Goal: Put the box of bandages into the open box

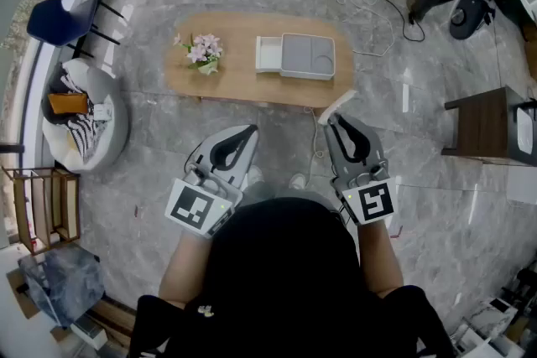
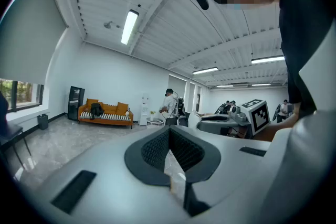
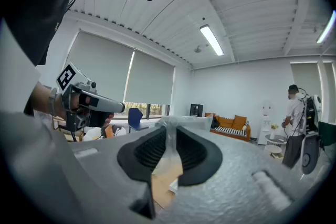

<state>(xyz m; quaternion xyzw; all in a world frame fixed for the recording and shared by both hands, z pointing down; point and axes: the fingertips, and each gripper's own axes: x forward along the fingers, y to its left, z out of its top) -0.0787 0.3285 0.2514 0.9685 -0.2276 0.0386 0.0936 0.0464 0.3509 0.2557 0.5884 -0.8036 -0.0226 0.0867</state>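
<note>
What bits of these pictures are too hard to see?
- Inside of the open box: head view, too small and far.
- Print on the box of bandages in the right tool: tiny in head view; edge-on inside the tool in right gripper view.
- Person's shoes: head view, mostly hidden by their body.

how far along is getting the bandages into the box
Done: the right gripper is clamped on the box of bandages. In hand: it is held short of the table. Still to do: reach the open box there and drop it in. The left gripper is shut, empty.
</note>
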